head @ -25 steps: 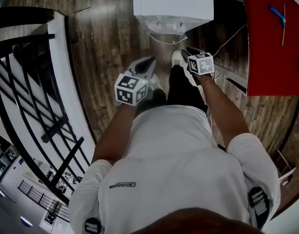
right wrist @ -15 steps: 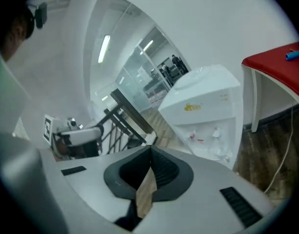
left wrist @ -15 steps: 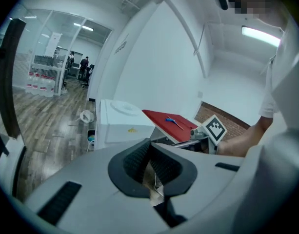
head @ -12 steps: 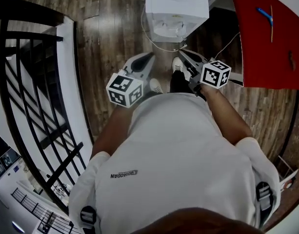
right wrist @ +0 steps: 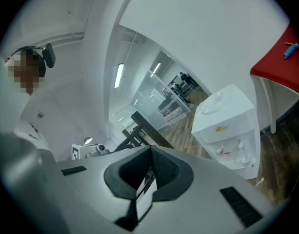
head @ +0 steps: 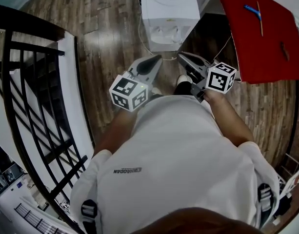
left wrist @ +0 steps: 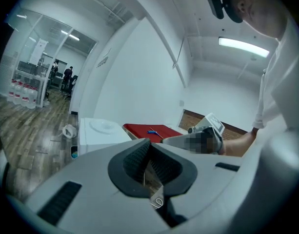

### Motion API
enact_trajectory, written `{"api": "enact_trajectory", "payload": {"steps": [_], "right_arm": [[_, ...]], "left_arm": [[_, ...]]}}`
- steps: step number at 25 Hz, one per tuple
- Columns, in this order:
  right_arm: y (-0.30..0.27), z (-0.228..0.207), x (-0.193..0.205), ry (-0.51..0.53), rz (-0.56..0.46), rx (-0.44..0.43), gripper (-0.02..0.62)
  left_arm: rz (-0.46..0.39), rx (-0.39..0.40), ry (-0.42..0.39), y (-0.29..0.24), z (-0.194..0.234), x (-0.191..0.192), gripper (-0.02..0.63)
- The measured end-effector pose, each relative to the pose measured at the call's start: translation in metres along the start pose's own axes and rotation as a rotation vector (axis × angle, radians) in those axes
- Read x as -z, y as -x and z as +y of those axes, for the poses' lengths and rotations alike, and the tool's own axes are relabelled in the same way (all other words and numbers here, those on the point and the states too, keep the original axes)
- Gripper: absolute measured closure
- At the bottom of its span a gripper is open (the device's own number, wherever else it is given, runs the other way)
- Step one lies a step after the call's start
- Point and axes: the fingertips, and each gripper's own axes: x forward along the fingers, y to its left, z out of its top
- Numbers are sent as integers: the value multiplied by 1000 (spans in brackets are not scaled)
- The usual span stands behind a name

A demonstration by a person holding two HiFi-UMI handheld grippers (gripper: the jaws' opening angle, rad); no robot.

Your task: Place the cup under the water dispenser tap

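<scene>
While the left gripper [head: 156, 60] and right gripper [head: 181, 57] are hovering clenched on nothing (no cup showing), I'm guessing it's light and crushable, so pinching gently mid-wall.

Dark wood floor [head: 105, 28] with black railing [head: 27, 17] and red table [head: 256, 43].

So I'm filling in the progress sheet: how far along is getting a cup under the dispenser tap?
Done: nothing visible. The space under the taps of the water dispenser holds no cup, and no view shows one. In hand: nothing. The left gripper and right gripper both have their jaws together and empty. Left: find a cup, grip it and set it under a tap.
</scene>
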Motion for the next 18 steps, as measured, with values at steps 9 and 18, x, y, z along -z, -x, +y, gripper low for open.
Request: {"api": "enact_trajectory", "payload": {"steps": [9,18], "right_arm": [[19,16,-29,93,-14,-102,574],[87,64,-46,114,-52,-469,572]], "left_arm": [[-64,-77,10,-3,-13,-21,609],[-134,-80,34,-42,-64,-38,609]]}}
